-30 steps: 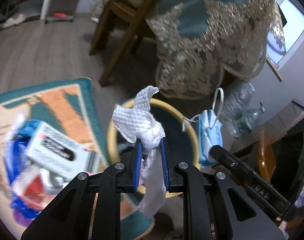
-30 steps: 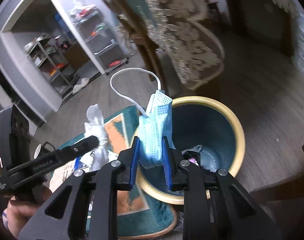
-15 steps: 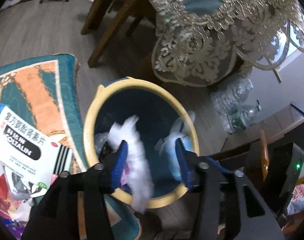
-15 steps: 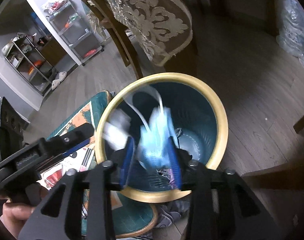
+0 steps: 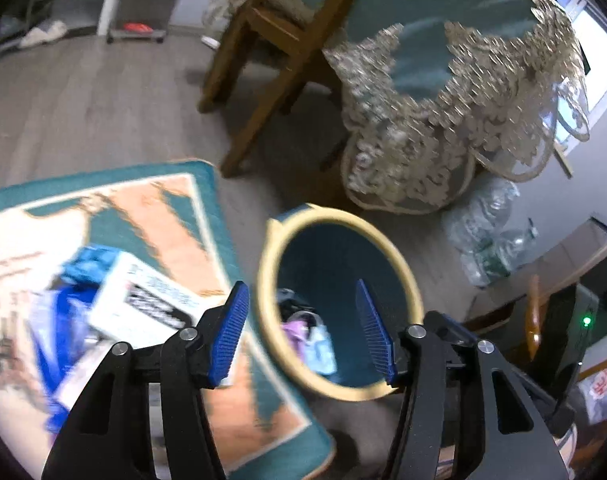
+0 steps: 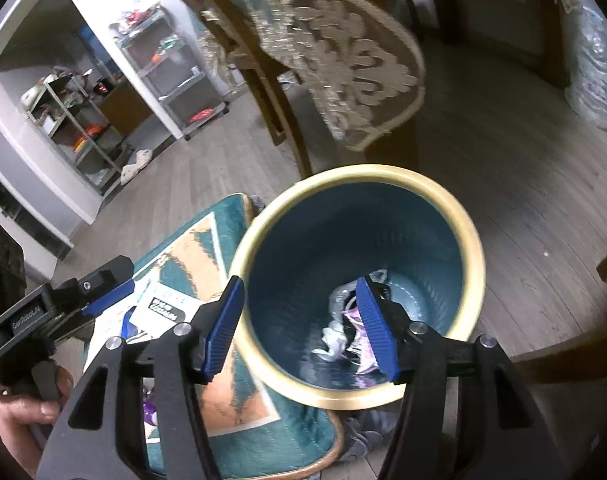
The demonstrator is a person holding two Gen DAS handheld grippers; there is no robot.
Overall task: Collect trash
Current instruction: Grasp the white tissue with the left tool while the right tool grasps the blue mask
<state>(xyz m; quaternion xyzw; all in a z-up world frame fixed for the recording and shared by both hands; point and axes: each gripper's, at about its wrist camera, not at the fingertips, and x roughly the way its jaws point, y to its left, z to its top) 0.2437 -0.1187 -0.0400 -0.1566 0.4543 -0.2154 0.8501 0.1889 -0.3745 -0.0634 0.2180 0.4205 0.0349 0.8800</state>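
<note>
Teal, yellow-rimmed round plastic bin (image 6: 473, 240) holds crumpled trash (image 6: 345, 330); both the left gripper (image 5: 305, 334) and the right gripper (image 6: 301, 326) hover above, jaws spread, beside a littered patterned rug (image 5: 175, 216).

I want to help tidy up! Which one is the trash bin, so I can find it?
Find the table with the lacy tablecloth. On the wooden floor in front of it, beside the teal and orange rug, stands the trash bin. It is the only round thing there: dark teal inside, pale yellow rim, crumpled trash at the bottom.
</note>
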